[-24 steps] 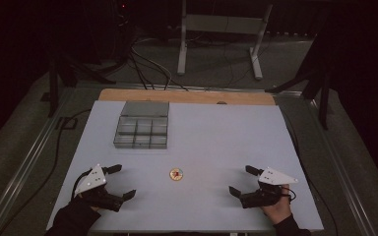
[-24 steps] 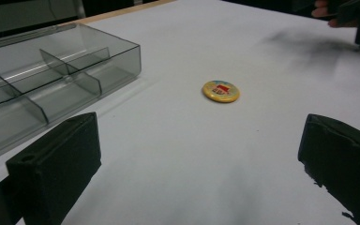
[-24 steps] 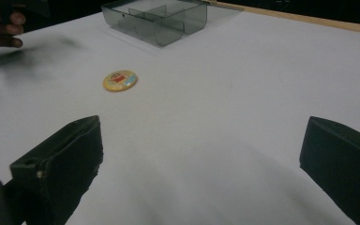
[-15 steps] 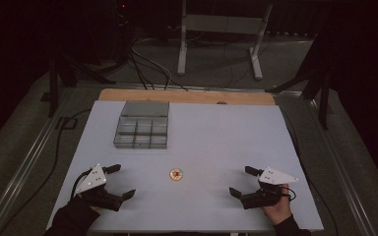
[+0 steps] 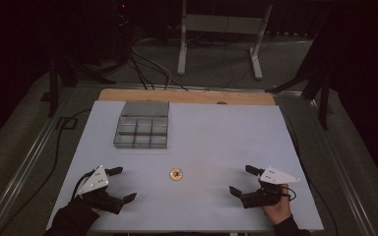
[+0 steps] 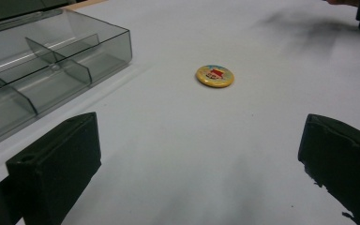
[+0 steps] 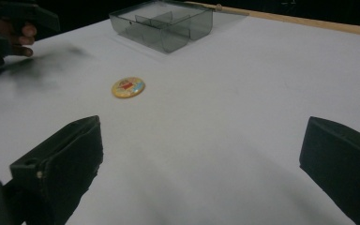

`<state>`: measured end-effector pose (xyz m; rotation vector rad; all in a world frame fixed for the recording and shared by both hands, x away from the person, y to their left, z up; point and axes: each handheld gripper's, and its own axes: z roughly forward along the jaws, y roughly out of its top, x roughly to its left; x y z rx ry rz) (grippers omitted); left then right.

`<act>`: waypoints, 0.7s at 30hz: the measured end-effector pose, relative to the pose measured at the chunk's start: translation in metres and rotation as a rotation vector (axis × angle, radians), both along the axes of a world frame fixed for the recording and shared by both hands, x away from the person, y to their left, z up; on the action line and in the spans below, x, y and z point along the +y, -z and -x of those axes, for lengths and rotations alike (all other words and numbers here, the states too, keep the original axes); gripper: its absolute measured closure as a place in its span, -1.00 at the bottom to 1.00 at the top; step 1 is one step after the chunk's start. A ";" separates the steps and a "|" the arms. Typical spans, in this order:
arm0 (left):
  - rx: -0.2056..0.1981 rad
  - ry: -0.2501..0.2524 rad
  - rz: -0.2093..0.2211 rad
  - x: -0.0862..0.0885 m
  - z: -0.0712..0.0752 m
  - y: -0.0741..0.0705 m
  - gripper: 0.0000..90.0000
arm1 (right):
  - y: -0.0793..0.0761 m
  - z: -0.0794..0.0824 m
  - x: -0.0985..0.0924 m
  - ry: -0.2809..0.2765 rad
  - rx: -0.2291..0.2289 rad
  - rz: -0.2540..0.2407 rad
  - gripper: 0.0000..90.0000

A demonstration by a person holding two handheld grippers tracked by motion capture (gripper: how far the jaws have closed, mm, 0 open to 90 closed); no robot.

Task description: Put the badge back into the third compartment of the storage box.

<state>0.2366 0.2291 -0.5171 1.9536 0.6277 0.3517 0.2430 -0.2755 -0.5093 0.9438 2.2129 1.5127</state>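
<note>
Between both grippers' spread fingers (image 6: 56,164), well apart: yellow badge (image 5: 176,174).

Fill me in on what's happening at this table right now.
A person holds a two-jaw gripper in each hand at the near edge of a white table. The left gripper and right gripper both sit open and hold nothing. Between them lies a small round yellow badge, untouched. A clear compartment box stands farther back on the left, lid open, its compartments apparently empty.

no text can be read; the badge's (image 6: 214,76) print is blurred.
</note>
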 end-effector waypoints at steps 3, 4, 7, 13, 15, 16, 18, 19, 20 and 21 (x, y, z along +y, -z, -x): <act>0.005 0.012 -0.004 -0.002 0.000 0.000 -1.00 | 0.001 0.000 0.000 0.007 -0.002 0.006 -1.00; 0.005 0.012 -0.004 -0.002 0.000 0.000 -1.00 | 0.001 0.000 0.000 0.009 -0.005 0.004 -1.00; 0.011 0.015 0.012 -0.002 0.000 -0.003 -1.00 | 0.001 0.000 0.000 0.014 -0.005 0.007 -1.00; 0.007 0.025 0.027 -0.002 -0.001 -0.009 -1.00 | 0.000 0.000 0.000 0.016 -0.006 -0.002 -1.00; 0.008 0.032 0.025 -0.003 -0.002 -0.012 -1.00 | -0.001 0.000 0.001 0.021 -0.005 -0.001 -1.00; 0.008 0.032 0.025 -0.003 -0.002 -0.012 -1.00 | -0.001 0.000 0.001 0.021 -0.005 -0.001 -1.00; 0.012 0.037 0.025 -0.004 -0.003 -0.014 -1.00 | -0.001 -0.001 0.002 0.019 -0.005 0.005 -1.00; 0.013 0.037 0.028 -0.005 -0.003 -0.014 -1.00 | -0.001 0.000 0.002 0.020 -0.006 0.003 -1.00; 0.014 0.038 0.027 -0.005 -0.004 -0.015 -1.00 | -0.001 0.000 0.002 0.019 -0.008 0.002 -1.00; 0.011 0.038 0.023 -0.007 -0.004 -0.016 -1.00 | -0.001 0.000 0.003 0.018 -0.010 0.003 -1.00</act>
